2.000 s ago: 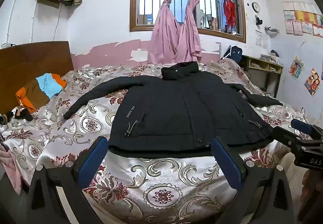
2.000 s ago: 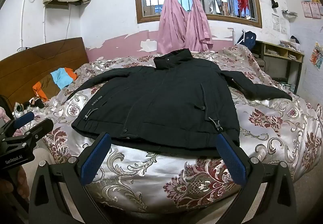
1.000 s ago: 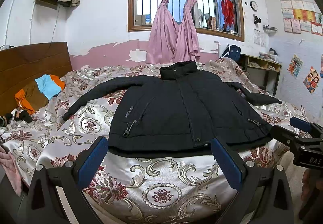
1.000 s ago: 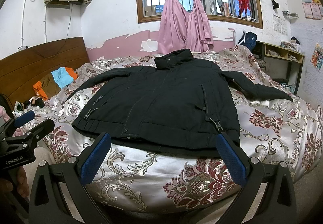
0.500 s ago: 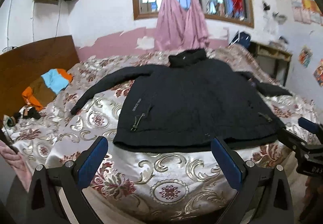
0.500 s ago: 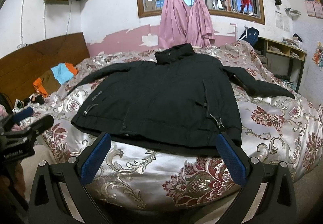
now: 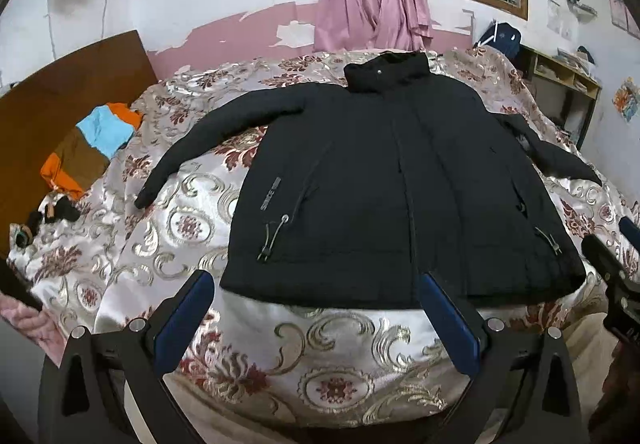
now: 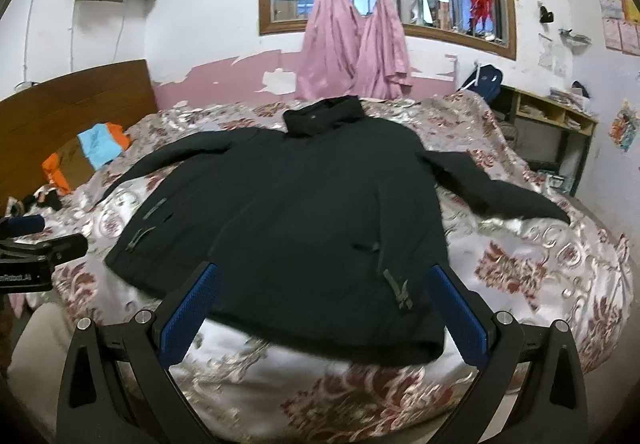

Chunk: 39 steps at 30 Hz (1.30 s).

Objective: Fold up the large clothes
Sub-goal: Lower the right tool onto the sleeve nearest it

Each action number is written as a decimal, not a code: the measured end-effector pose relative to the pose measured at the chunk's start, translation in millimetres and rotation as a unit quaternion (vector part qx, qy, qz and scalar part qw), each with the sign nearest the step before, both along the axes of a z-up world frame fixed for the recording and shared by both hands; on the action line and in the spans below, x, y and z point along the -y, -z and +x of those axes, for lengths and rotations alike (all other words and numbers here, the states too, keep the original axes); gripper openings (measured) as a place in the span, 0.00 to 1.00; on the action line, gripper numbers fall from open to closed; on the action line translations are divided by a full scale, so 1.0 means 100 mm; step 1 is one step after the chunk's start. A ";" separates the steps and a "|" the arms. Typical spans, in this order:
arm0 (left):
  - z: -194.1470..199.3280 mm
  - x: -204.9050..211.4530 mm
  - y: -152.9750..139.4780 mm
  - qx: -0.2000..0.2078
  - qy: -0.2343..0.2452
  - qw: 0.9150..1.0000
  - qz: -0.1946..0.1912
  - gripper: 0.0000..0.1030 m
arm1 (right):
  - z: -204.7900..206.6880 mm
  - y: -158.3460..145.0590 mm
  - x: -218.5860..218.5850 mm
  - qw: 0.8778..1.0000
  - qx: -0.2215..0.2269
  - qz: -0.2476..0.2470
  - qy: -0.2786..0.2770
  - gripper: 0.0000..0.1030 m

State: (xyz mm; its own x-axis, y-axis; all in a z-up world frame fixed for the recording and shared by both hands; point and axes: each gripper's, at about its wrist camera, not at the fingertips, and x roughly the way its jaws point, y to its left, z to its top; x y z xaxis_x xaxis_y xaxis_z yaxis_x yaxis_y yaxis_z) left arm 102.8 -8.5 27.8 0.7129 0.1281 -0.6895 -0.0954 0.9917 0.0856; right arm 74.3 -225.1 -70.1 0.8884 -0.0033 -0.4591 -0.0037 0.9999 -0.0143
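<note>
**Jacket flat on the bed, both grippers short of its hem**

Jacket (image 7: 384, 195) lies spread face-up on the patterned bedspread (image 7: 180, 228), collar toward the window and hem toward me, so its long axis runs straight away from my grippers.

Going left to right: the left sleeve (image 7: 208, 135) angles out toward the headboard side, well apart from either tool. My left gripper (image 7: 316, 320) hovers above the bedspread just before the hem, fingers spread wide and holding nothing; it faces the left half of the hem. My right gripper (image 8: 324, 308) is likewise spread and empty, its fingertips over the hem's right half, and looks slightly nearer the cloth. The right sleeve (image 8: 500, 191) trails off toward the shelf side.

I judge the fold has not begun. Each sleeve lies closer to the gripper on its own side, so bringing sleeves inward would suit one arm each.
</note>
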 end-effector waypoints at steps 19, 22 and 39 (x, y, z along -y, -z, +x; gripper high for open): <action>1.70 0.36 0.38 -0.068 0.035 0.996 0.047 1.00 | 1.48 0.05 0.59 0.999 -0.025 0.006 0.044 0.99; 2.14 0.42 0.44 -0.061 0.042 0.996 0.051 1.00 | 1.90 0.13 0.76 0.998 -0.029 0.002 0.061 0.99; 4.02 2.17 0.36 -0.067 0.167 0.983 -0.033 1.00 | 2.86 0.36 2.83 0.935 -0.141 0.126 0.300 0.99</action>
State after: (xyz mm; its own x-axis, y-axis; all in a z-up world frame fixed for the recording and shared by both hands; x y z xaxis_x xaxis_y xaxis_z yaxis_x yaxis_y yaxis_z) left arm 505.1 -225.6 -8.1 0.6092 -0.1453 -0.7796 0.2444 0.9696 0.0103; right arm 360.7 -508.4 -106.5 0.6050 -0.3227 -0.7280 0.5908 0.7948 0.1386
